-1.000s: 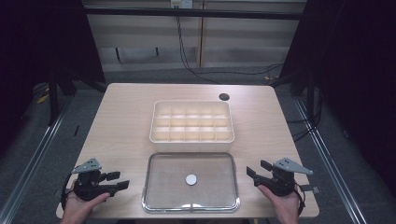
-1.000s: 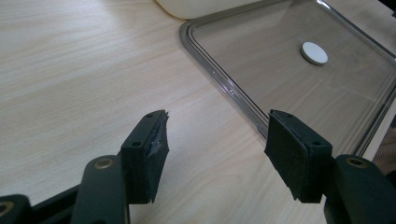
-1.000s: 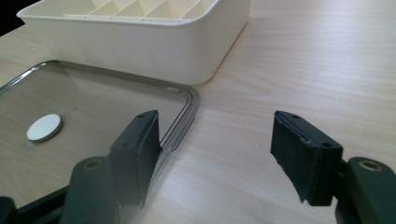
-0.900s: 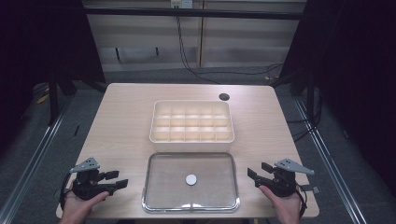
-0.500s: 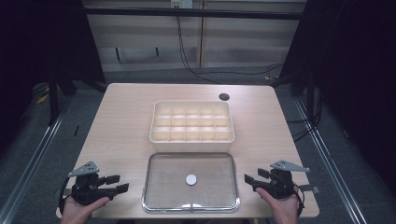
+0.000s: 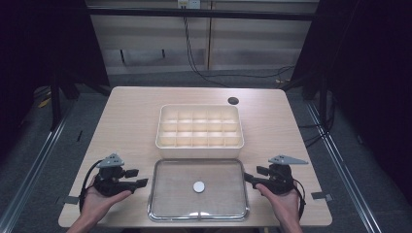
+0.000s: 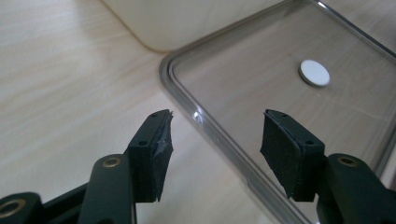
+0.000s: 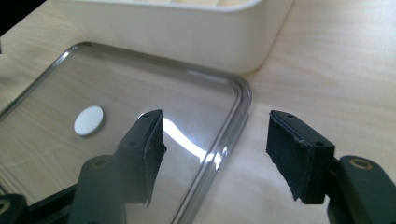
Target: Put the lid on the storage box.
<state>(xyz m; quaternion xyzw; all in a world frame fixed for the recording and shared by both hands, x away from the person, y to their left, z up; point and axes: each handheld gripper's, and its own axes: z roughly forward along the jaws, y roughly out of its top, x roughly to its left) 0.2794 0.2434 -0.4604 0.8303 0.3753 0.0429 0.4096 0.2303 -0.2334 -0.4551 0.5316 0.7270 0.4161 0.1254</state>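
We bring the left gripper (image 6: 142,183) and right gripper (image 6: 248,177) in with jaws apart and just narrowing, each straddling a side rim of the clear lid (image 6: 167,194) lying flat on the table (image 6: 121,121) just before the compartment box (image 6: 199,144). We judge it light, stiff and slippery, best pinched at those raised rims. The box's near wall crowds the far edge.

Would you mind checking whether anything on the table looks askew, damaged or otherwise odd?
Nothing stands out. The clear rectangular lid lies flat and square in front of the cream compartment box, whose cells look empty. Both grippers flank the lid, jaws open.
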